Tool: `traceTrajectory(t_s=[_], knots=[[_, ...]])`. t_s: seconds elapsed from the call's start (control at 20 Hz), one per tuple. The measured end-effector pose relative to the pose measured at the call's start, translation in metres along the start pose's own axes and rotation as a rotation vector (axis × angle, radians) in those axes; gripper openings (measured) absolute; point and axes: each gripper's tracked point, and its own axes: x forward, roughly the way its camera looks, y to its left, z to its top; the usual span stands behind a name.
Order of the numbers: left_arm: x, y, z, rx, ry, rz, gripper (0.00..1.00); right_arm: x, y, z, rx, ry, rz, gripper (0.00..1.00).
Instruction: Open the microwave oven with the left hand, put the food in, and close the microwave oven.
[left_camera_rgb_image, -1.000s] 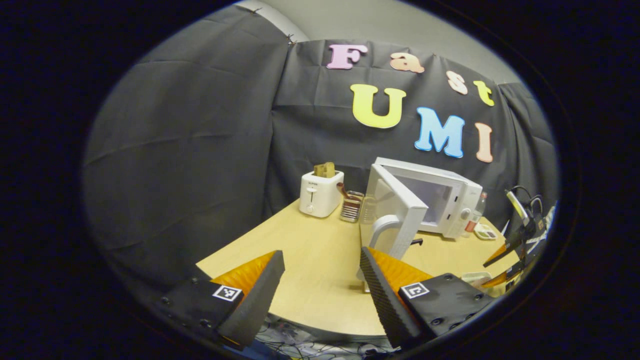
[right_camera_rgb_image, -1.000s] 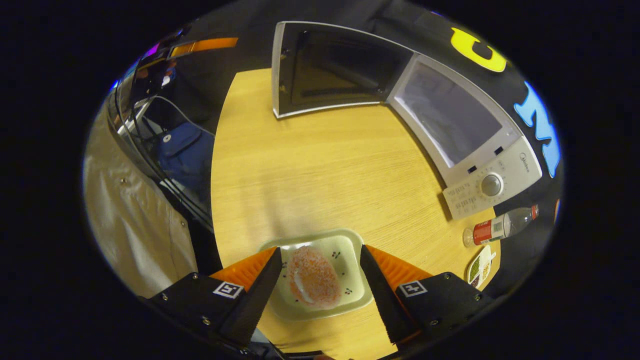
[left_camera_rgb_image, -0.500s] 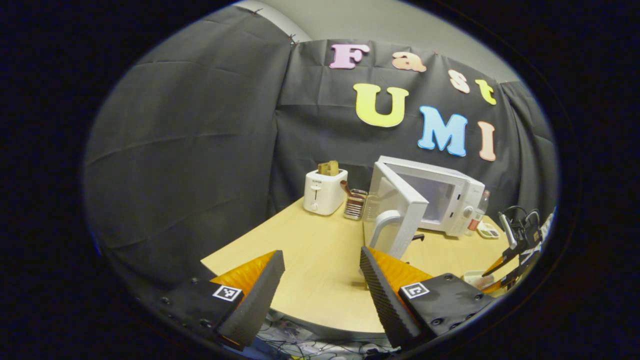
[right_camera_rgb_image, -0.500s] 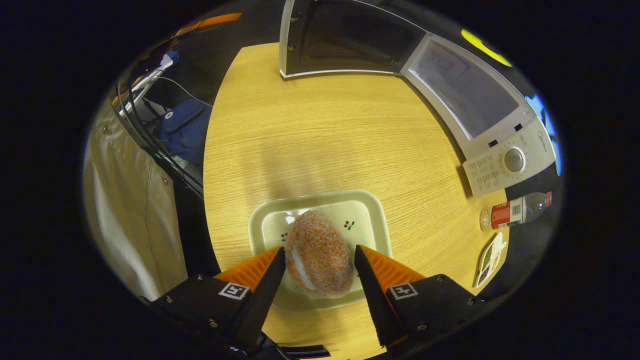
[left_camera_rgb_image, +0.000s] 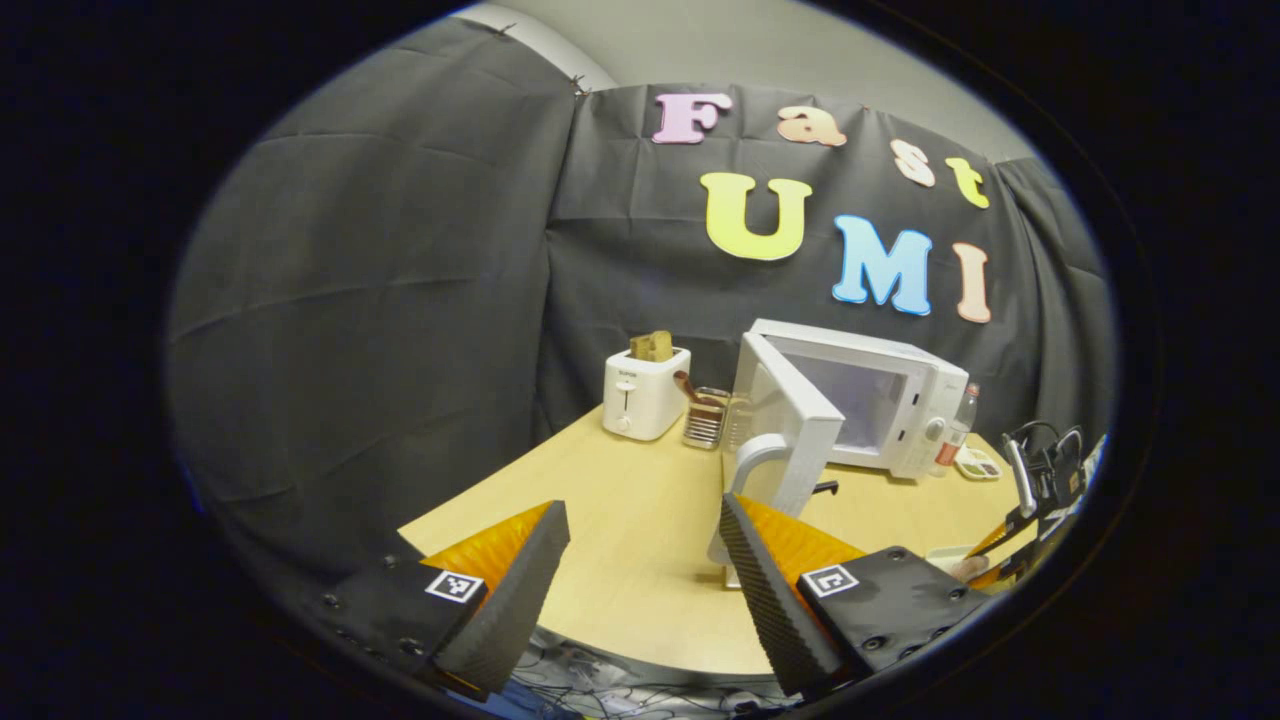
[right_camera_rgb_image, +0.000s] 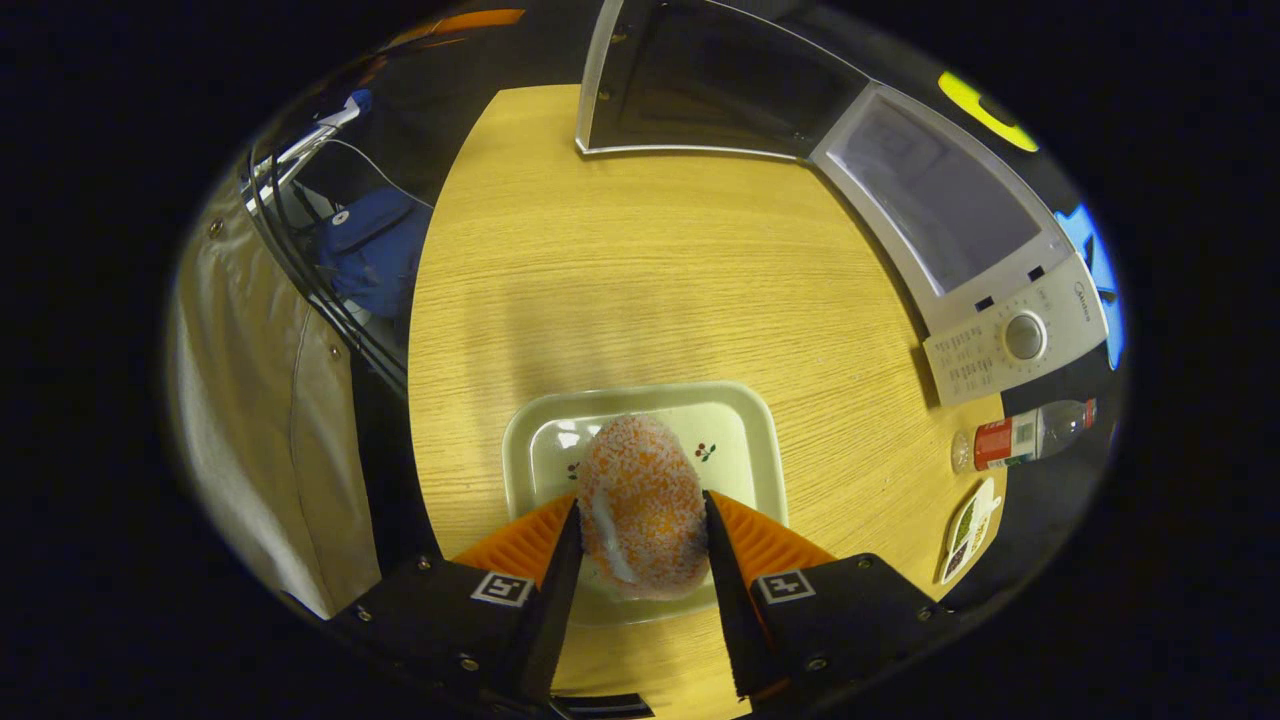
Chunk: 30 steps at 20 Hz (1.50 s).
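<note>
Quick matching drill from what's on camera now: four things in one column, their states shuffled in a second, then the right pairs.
1. microwave door
2. food
3. toaster
4. left gripper

A. holds bread in its slot
B. on the plate, between the right gripper fingers
C. swung open
D. open, holding nothing

Pairs: 1-C, 2-B, 3-A, 4-D

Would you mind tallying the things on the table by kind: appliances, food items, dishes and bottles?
Appliances: 2, the microwave oven and the toaster.
Food items: 2, the sugared bun and the bread in the toaster.
Dishes: 2, the square plate and the small snack dish.
Bottles: 1, the bottle.
Total: 7.
</note>
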Motion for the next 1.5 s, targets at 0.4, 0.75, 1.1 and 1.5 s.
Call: traceTrajectory(t_s=[0.4, 0.75, 1.1, 1.5], knots=[[0.002, -0.016, 0.006, 0.005, -0.008, -0.013, 1.00, -0.034, -0.063, 0.076, -0.078, -0.157, -0.171, 0.66], [-0.006, -0.012, 0.010, 0.019, -0.015, 0.025, 1.00, -0.065, -0.133, 0.155, -0.206, -0.312, -0.372, 0.66], [-0.020, 0.006, 0.018, 0.008, -0.024, 0.111, 1.00, -0.056, -0.193, 0.209, -0.245, -0.394, -0.533, 0.66], [-0.041, 0.023, 0.019, -0.019, -0.026, 0.225, 1.00, -0.020, -0.257, 0.247, -0.275, -0.406, -0.672, 0.66]])
